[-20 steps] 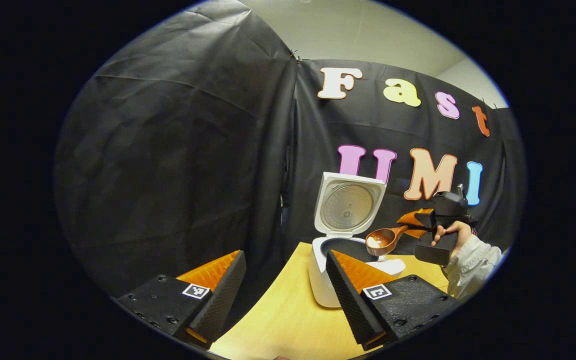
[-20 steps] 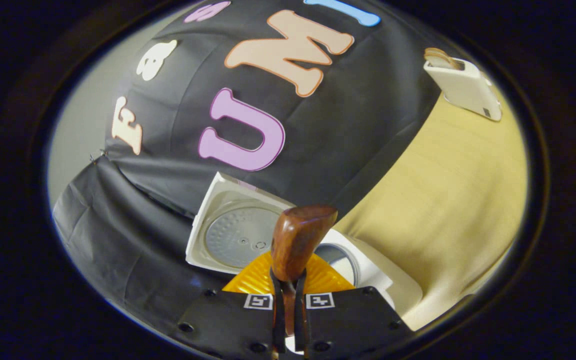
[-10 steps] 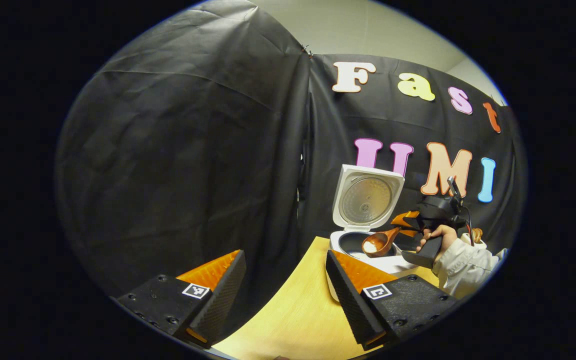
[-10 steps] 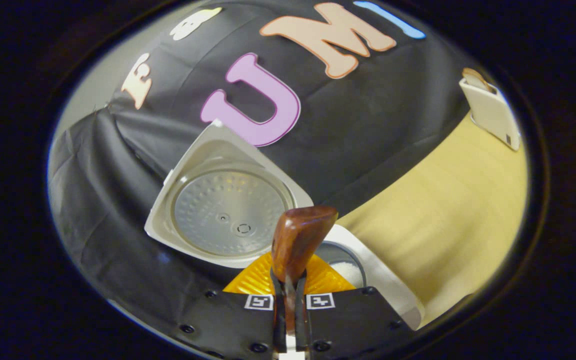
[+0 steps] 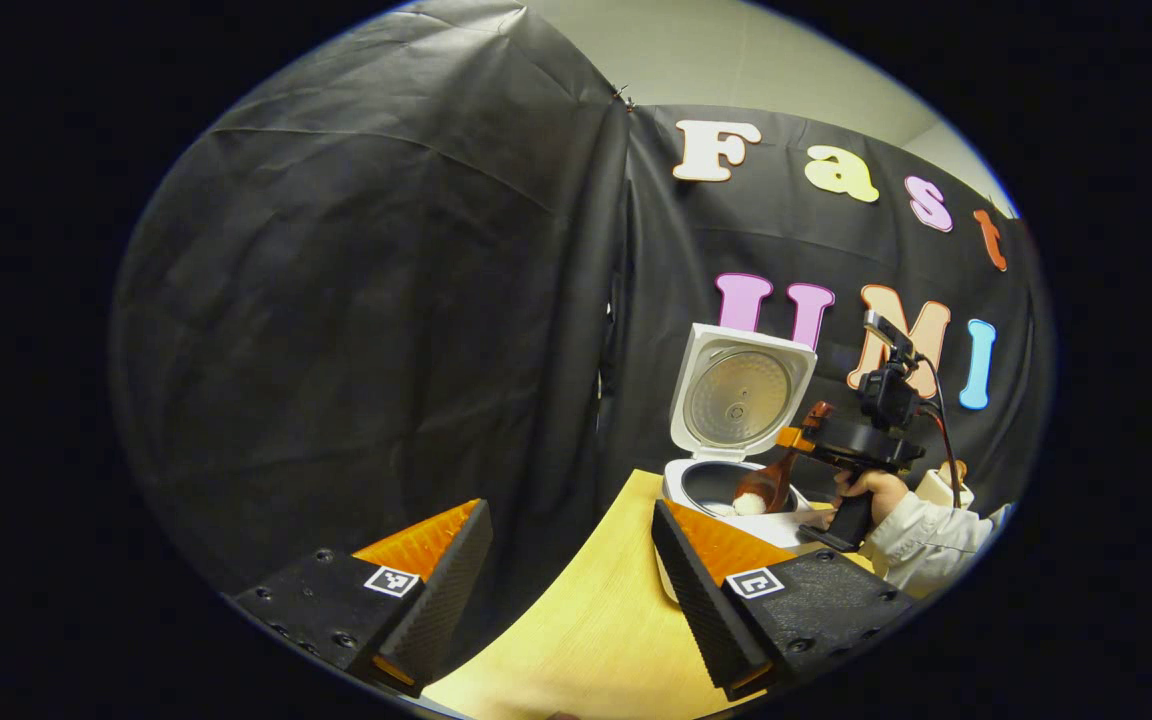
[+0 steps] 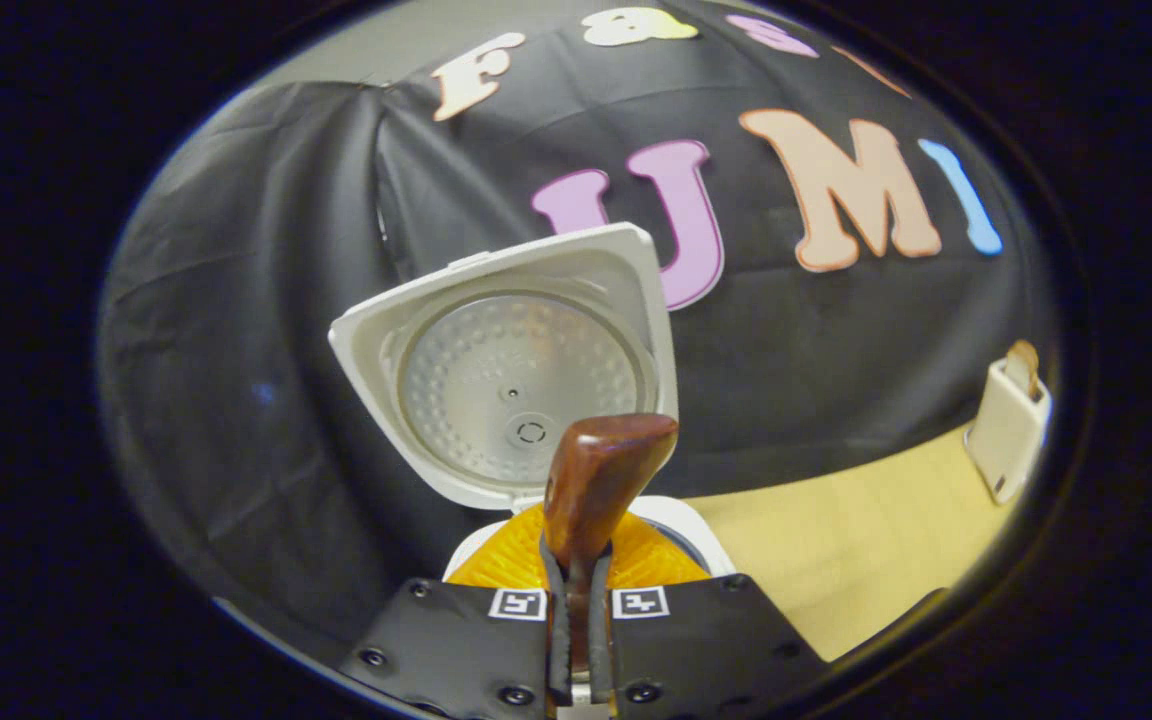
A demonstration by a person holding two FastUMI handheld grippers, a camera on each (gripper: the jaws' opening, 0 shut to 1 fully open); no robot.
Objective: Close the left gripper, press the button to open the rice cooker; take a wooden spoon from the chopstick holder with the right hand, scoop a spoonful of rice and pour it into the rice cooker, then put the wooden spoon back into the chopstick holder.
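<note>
The white rice cooker (image 5: 688, 487) stands on the wooden table with its lid (image 5: 741, 392) swung up. The brown wooden spoon (image 5: 764, 488) is tipped bowl-down over the pot, and white rice (image 5: 749, 504) sits at its lip. My right gripper (image 5: 804, 440), held by a hand (image 5: 871, 485), is shut on the spoon's handle. In the right gripper view the gripper (image 6: 578, 600) clamps the handle (image 6: 601, 480), with the open lid (image 6: 526, 370) just ahead. My left gripper (image 5: 576, 575) hangs open and holds nothing, over the table's left side, short of the cooker.
A white chopstick holder (image 6: 1008, 430) with a wooden utensil in it stands on the table (image 6: 866, 520) to the right of the cooker. It also peeks out behind the sleeve (image 5: 926, 530). Black cloth walls close the back and left.
The right gripper has rolled over and carried the spoon from level beside the cooker to bowl-down over the pot, spilling rice. The left gripper stays open and has barely drifted.
</note>
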